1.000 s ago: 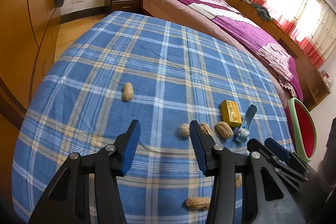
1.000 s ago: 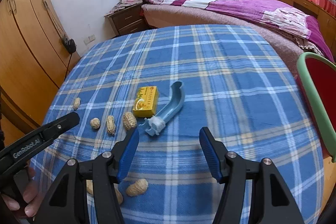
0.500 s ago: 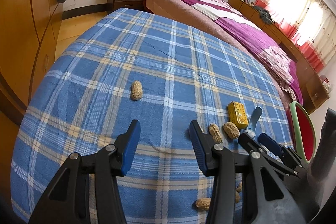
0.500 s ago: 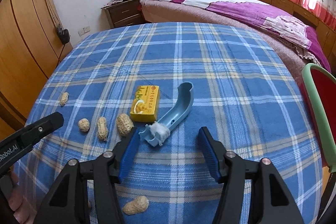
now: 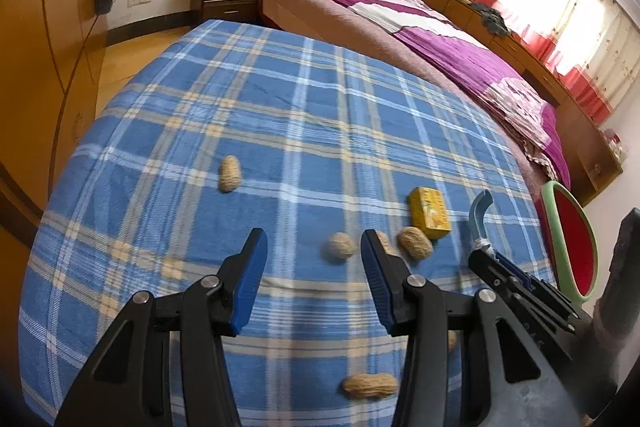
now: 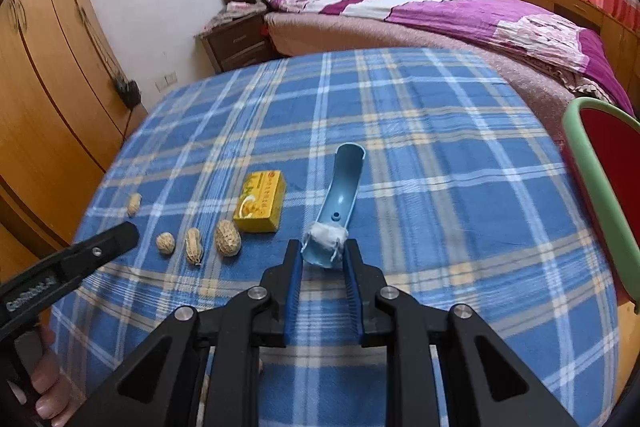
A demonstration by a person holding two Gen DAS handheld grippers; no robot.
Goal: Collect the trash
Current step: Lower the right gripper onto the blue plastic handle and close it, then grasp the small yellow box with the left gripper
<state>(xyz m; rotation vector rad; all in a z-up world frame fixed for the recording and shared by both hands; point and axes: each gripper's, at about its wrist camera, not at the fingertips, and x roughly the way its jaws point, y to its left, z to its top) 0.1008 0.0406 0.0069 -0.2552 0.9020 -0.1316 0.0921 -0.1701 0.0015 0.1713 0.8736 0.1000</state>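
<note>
The right tool [image 6: 322,261], low centre of its own view, is closing its jaws on the near end of the blue scoop [image 6: 340,201]; the blue pads sit at either side of that end, where a white wad [image 6: 325,235] is stuck, and appear to touch it. The scoop lies on the plaid bench [image 6: 440,155], its curved far end pointing up the frame. Just left of it lies a yellow box [image 6: 261,206], and further left a row of peanuts [image 6: 227,237]. At the right edge stands a red bin with a green rim [image 6: 592,183]

The left tool [image 5: 312,275], bottom centre of its view, stands partly open and holds nothing; bare cloth shows between its pads. A round peanut [image 5: 340,247] lies just beyond the gap, one peanut [image 5: 229,173] sits alone upper left of it, and another [image 5: 370,385] lies low in the frame. A hand [image 6: 44,383] grips the left tool's handle at the lower left of the right view
</note>
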